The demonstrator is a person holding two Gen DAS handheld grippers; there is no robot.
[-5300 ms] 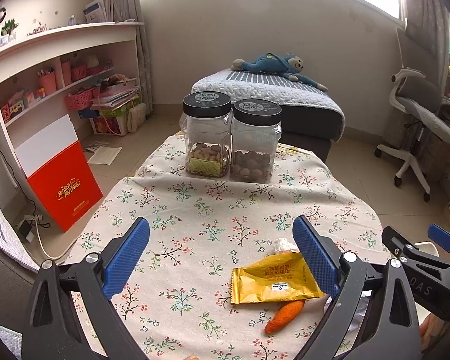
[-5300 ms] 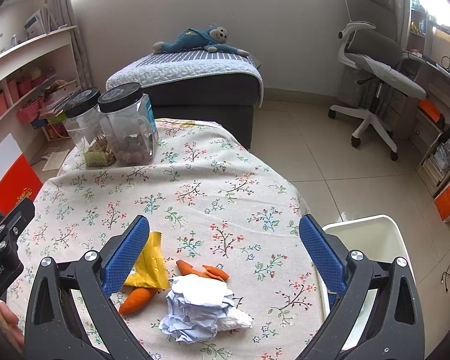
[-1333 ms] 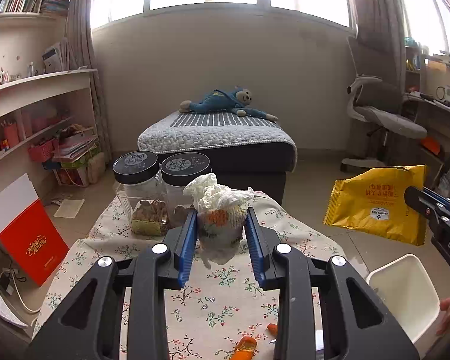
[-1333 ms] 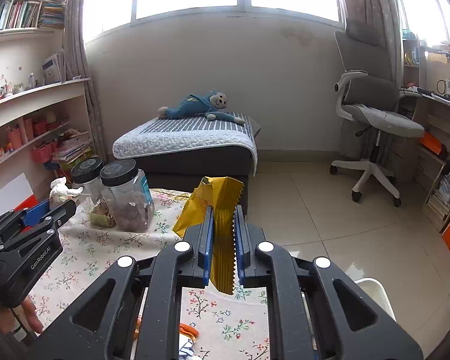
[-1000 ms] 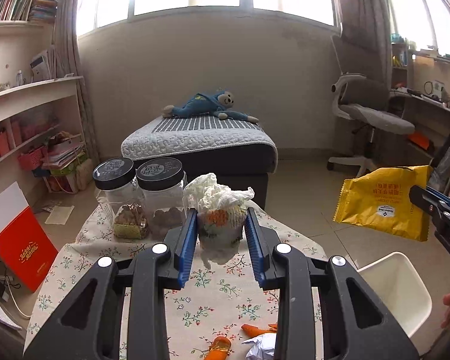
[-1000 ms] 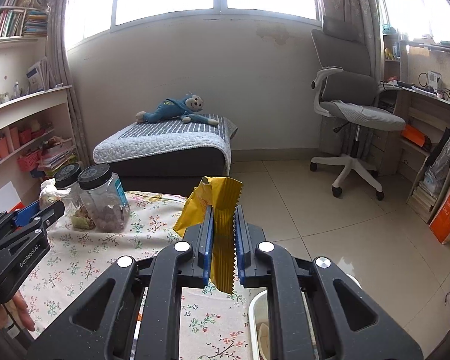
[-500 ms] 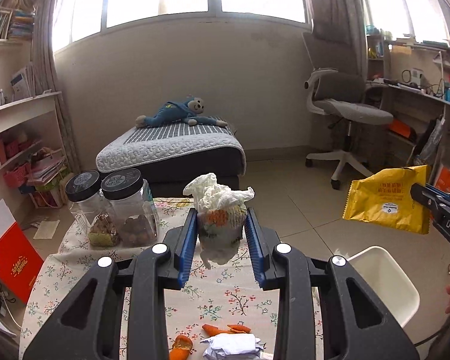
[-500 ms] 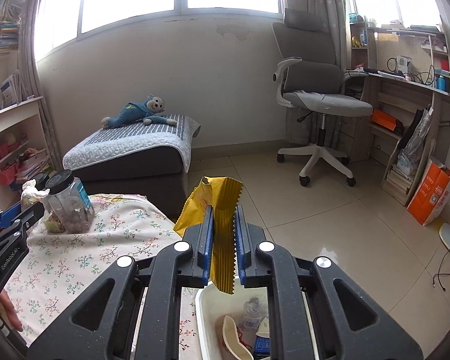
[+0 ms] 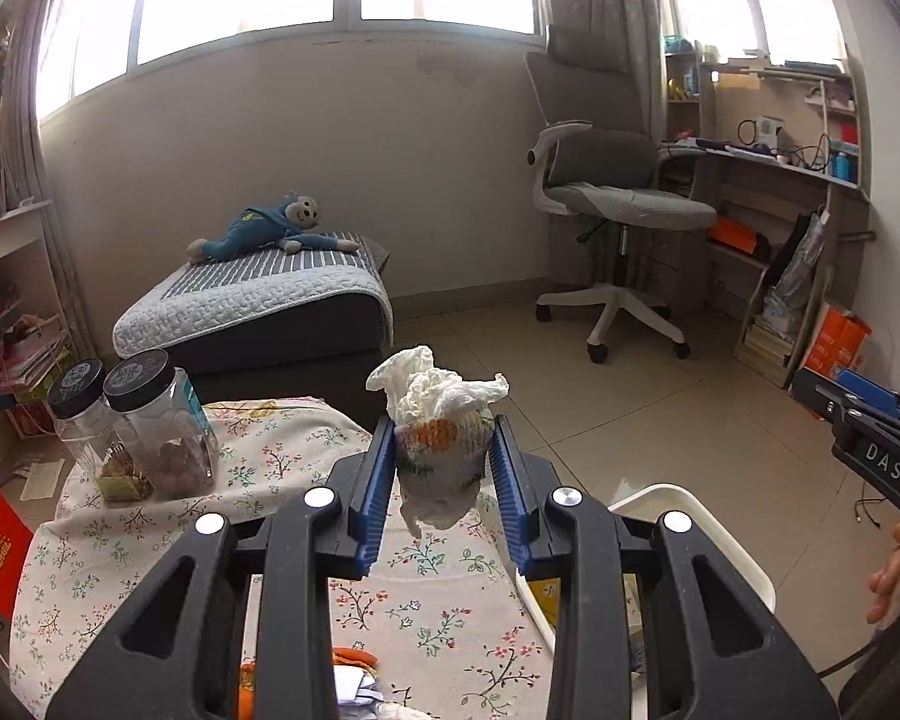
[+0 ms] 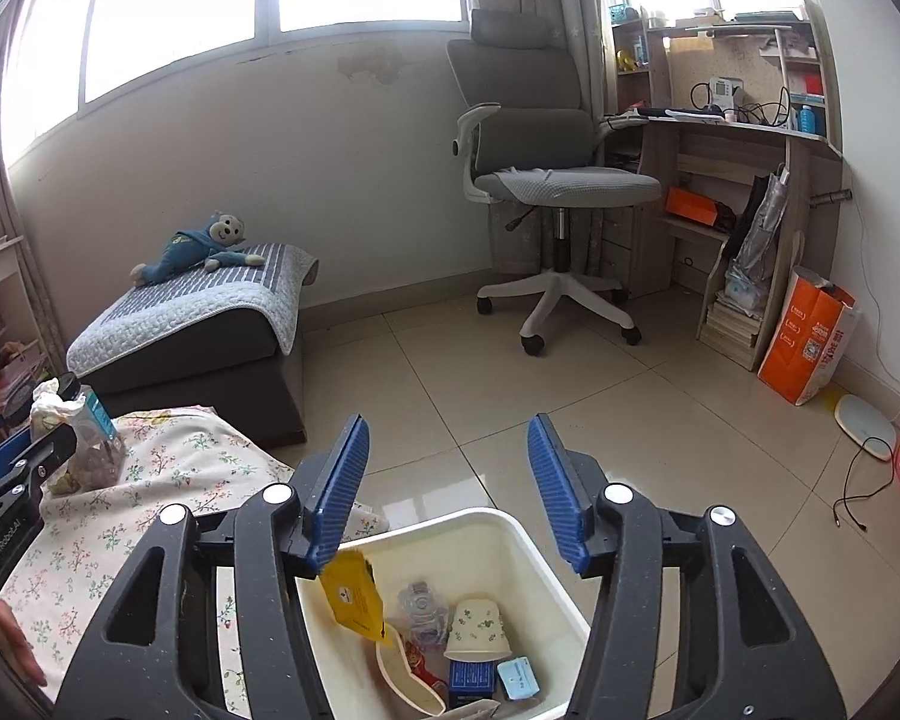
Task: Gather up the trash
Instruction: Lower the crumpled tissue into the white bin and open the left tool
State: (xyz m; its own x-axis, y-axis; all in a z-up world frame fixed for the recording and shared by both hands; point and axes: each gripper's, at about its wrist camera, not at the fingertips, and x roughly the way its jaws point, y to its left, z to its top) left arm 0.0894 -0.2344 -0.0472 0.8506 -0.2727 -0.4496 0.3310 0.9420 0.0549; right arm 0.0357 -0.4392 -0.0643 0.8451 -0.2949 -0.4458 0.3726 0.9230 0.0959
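Right wrist view: the right hand-held gripper (image 10: pixel 447 489) hangs released, jaws spread wide over the white bin (image 10: pixel 528 546), and a yellow wrapper (image 10: pixel 354 600) sits just below its left finger, inside the bin among other rubbish. The left hand-held gripper (image 9: pixel 441 483) is clenched on a crumpled tissue wad (image 9: pixel 441 438), held up over the floral worktop (image 9: pixel 270 480), with two jars (image 9: pixel 144 426) off to its left.

Open air above the bin (image 10: pixel 510 525); jars (image 9: pixel 150 426) crowd the table's (image 9: pixel 270 480) far corner.

The left gripper (image 9: pixel 442 483) hides most of the white bin (image 9: pixel 723 531); the table's orange scraps (image 9: pixel 347 657) look cut off.
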